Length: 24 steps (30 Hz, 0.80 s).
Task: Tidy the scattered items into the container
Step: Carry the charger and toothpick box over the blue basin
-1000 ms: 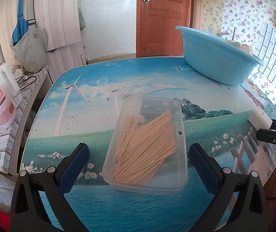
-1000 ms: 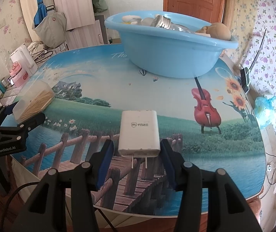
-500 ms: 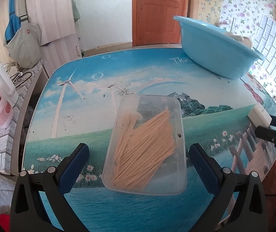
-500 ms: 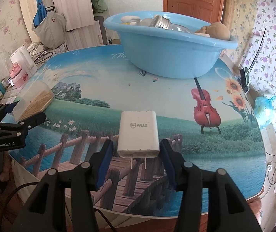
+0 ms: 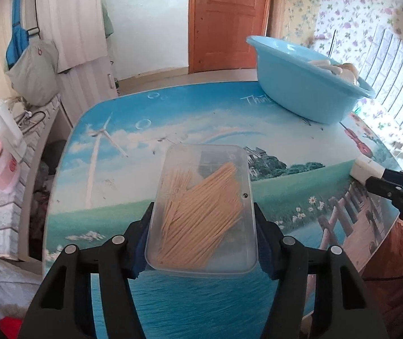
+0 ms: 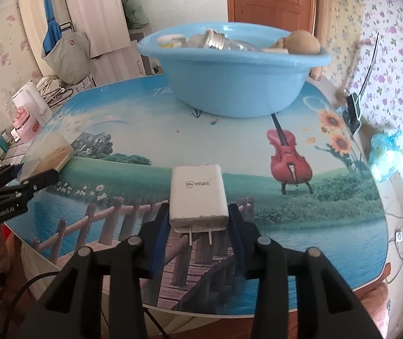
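The printed surface (image 6: 150, 130) has rounded corners; its near edge runs just under both claws, and a broad bare stretch lies open between them and the light blue basin (image 6: 235, 84) at the far right side, close to that edge. The basin already holds a glass jar and some pale items. The clear plastic box of toothpicks (image 5: 201, 212) lies flat near the surface's front edge, lid on, sticks slanted in a loose heap. The left claw (image 5: 202, 240) has just been closing and its blue pads now press the box's long sides. The white charger plug (image 6: 198, 197) lies flat, prongs toward the camera, near the front edge. The right claw (image 6: 200, 230) has just been closing and pinches the plug's sides.
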Each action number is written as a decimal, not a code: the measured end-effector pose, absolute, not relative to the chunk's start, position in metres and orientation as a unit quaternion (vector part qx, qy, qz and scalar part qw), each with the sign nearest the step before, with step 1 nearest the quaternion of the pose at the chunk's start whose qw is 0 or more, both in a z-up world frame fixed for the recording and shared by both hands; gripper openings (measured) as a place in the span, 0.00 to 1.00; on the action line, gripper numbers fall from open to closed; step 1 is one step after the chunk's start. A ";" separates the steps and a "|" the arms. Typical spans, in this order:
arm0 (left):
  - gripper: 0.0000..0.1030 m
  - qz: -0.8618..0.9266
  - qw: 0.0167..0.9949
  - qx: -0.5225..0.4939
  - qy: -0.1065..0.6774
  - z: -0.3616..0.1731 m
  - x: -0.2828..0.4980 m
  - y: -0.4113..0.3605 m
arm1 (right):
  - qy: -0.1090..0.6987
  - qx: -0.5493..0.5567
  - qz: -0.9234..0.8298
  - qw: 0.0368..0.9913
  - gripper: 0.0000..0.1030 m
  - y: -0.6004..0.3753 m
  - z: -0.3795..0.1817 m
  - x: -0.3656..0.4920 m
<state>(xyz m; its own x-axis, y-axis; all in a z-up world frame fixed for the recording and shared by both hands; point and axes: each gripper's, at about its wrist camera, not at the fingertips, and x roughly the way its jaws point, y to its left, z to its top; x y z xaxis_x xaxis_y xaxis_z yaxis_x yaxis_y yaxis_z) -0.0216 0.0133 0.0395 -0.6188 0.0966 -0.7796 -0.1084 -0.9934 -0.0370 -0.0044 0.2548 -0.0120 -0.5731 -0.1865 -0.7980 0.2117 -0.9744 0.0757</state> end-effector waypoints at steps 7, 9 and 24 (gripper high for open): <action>0.59 0.905 0.053 -0.423 0.004 0.075 -0.028 0.019 | 0.018 0.421 -0.897 0.135 0.37 0.252 0.009 -0.004; 0.59 0.908 0.052 -0.416 0.010 0.086 -0.030 0.022 | 0.017 0.407 -0.902 0.139 0.37 0.252 0.020 -0.005; 0.59 0.927 0.117 -0.352 0.050 0.158 -0.087 0.087 | 0.012 0.315 -0.937 0.149 0.37 0.274 0.102 -0.026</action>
<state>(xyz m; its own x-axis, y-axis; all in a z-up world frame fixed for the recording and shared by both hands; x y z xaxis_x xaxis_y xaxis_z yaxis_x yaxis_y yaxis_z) -0.0870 0.0870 0.1581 -0.7254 0.1822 -0.6638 -0.2521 -0.9676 0.0099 -0.0262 0.2744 0.1020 -0.7565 -0.2717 -0.5949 0.2871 -0.9553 0.0713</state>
